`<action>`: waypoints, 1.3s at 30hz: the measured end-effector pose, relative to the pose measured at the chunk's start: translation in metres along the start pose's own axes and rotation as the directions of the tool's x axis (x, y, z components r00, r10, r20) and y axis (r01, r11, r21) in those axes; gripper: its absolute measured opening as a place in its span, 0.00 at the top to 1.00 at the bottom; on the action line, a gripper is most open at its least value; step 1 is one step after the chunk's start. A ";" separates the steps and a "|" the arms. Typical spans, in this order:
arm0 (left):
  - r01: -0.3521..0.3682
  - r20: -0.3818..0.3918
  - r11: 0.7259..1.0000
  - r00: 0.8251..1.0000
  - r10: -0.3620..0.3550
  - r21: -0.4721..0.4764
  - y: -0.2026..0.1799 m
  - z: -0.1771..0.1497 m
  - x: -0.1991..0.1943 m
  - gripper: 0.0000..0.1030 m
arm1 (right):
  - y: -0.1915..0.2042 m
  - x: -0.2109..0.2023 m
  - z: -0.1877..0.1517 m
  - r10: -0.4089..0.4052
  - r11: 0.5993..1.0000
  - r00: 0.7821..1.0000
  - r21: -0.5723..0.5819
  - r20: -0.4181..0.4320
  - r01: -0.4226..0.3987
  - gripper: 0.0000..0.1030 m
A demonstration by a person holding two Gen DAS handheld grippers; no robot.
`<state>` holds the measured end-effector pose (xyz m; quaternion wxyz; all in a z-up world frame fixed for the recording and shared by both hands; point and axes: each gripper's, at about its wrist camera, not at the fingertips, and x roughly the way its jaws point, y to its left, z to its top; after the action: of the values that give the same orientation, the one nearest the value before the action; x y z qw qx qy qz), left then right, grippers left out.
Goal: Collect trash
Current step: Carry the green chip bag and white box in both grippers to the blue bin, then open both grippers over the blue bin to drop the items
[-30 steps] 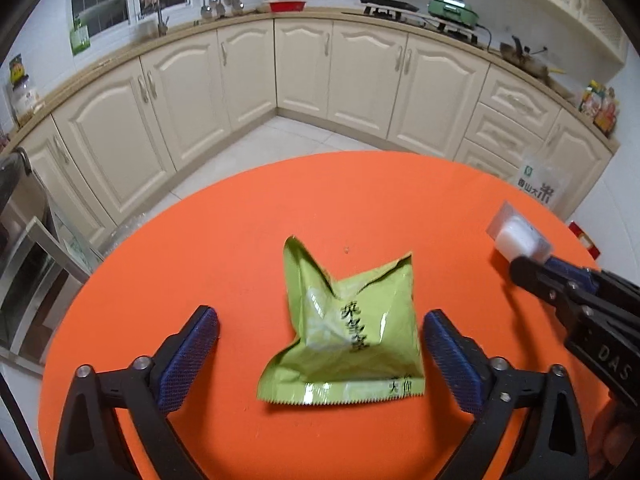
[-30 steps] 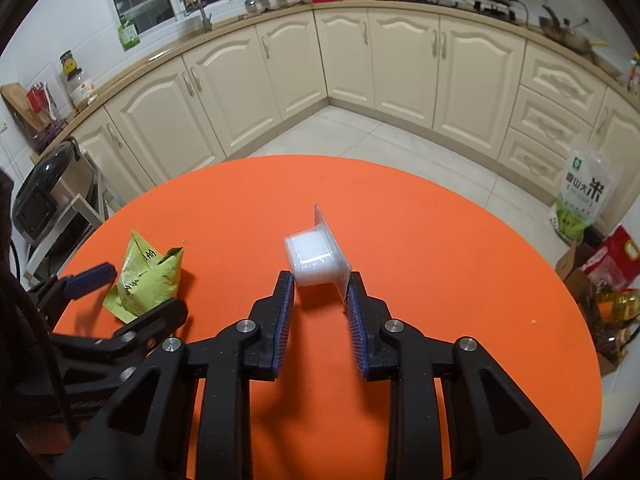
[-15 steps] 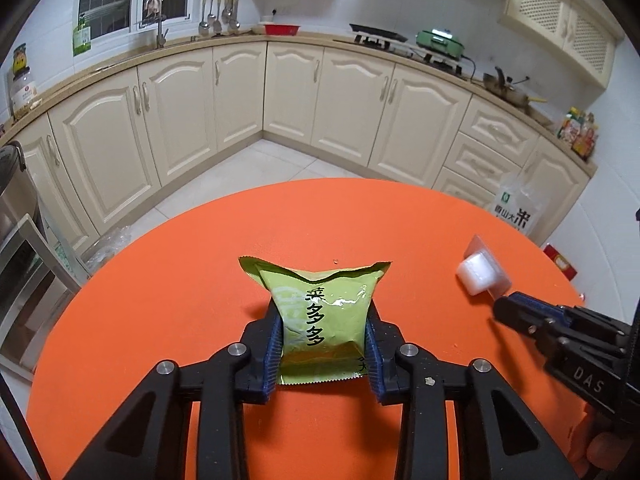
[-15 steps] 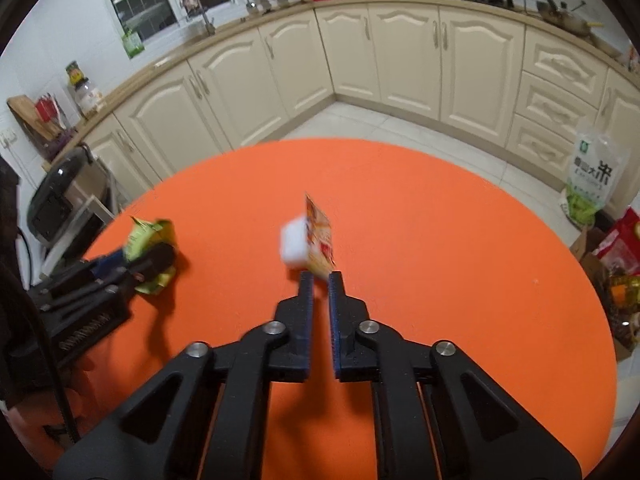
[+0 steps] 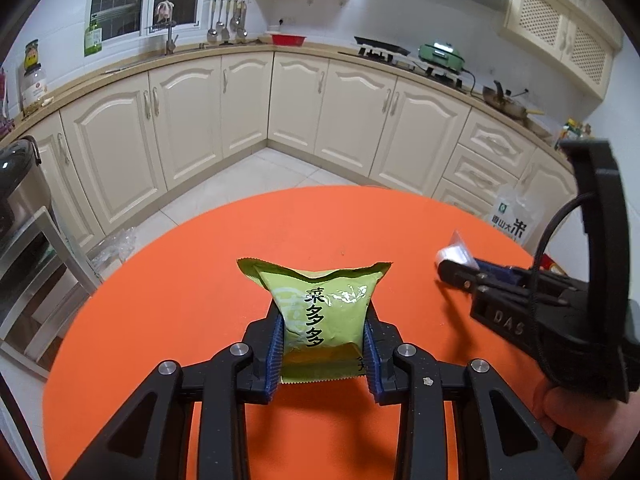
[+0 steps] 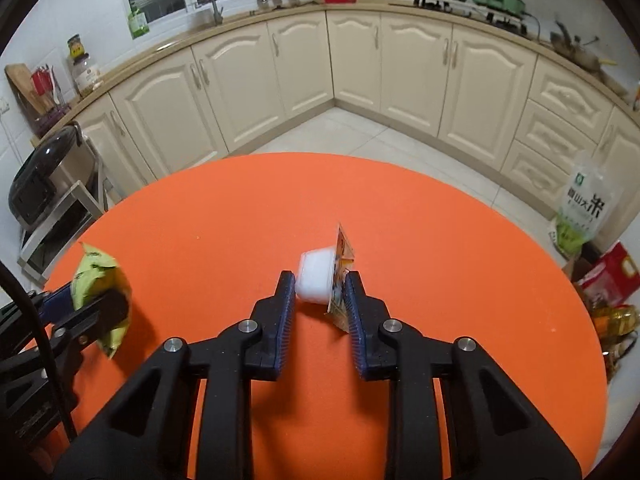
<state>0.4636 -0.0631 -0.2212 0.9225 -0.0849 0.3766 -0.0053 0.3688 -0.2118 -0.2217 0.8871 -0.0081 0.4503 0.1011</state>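
Orange fills the lower half of the left wrist view: the round surface (image 5: 200, 300) spreads out under the left gripper (image 5: 323, 346), and that gripper is clamped on the green snack packet (image 5: 326, 312), blue pads pressing in on both sides of its lower half, the packet's serrated top edge flaring wide above the fingertips. Over on the right edge, the right gripper (image 5: 456, 266) comes in from the side with a small white cup (image 5: 452, 252) at its tip, and a hand (image 5: 580, 416) shows beneath its black handle. A bag of rice (image 5: 514, 220) stands on the floor beyond the surface.

Now the right wrist view: the right gripper (image 6: 320, 292) has just been closing, and its pads are pinching the white cup (image 6: 316, 276) from either side, the cup lying sideways, its printed foil lid (image 6: 343, 276) against the right-hand pad. At the far left, the left gripper (image 6: 96, 304) is holding the green packet (image 6: 98, 276) just above the orange surface (image 6: 440, 260), a shadow beneath it. Cream cabinets (image 6: 360, 64) curve round the back.
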 end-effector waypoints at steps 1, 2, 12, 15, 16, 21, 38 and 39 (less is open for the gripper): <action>0.000 0.008 1.000 1.000 0.000 0.003 -0.002 -0.001 -0.005 0.71 | 0.000 -0.003 -0.001 0.011 1.000 1.000 0.006 -0.002 -0.011 0.78; 0.000 0.013 1.000 1.000 0.000 0.006 -0.004 -0.004 -0.009 0.71 | -0.002 -0.009 -0.004 0.034 0.999 0.999 0.021 0.004 -0.034 0.78; 0.088 0.051 0.996 0.995 -0.090 0.032 -0.044 -0.048 -0.072 0.72 | -0.043 -0.110 -0.056 0.116 0.981 0.983 0.142 0.140 -0.136 0.80; 0.132 0.063 0.989 0.989 -0.136 0.062 -0.071 -0.065 -0.094 0.72 | -0.063 -0.147 -0.076 0.105 0.976 0.975 0.168 0.195 -0.138 0.80; 0.146 0.068 0.986 0.986 -0.151 0.078 -0.080 -0.071 -0.103 0.72 | -0.072 -0.163 -0.085 0.098 0.973 0.972 0.185 0.215 -0.139 0.80; 0.222 0.079 0.962 0.968 -0.237 0.161 -0.137 -0.103 -0.141 0.72 | -0.121 -0.233 -0.132 0.016 0.961 0.956 0.259 0.293 -0.095 0.80; 0.410 -0.087 0.827 0.908 -0.410 0.384 -0.278 -0.177 -0.173 0.72 | -0.280 -0.320 -0.268 -0.245 0.824 0.938 0.563 0.247 0.066 0.80; 0.414 -0.103 0.823 0.907 -0.408 0.388 -0.283 -0.178 -0.169 0.72 | -0.287 -0.318 -0.274 -0.246 0.818 0.939 0.571 0.241 0.067 0.80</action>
<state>0.2338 -0.3564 -0.1834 0.8941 0.0269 0.3473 -0.2816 0.0211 -0.5762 -0.1516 0.9146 0.2277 0.3162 -0.1079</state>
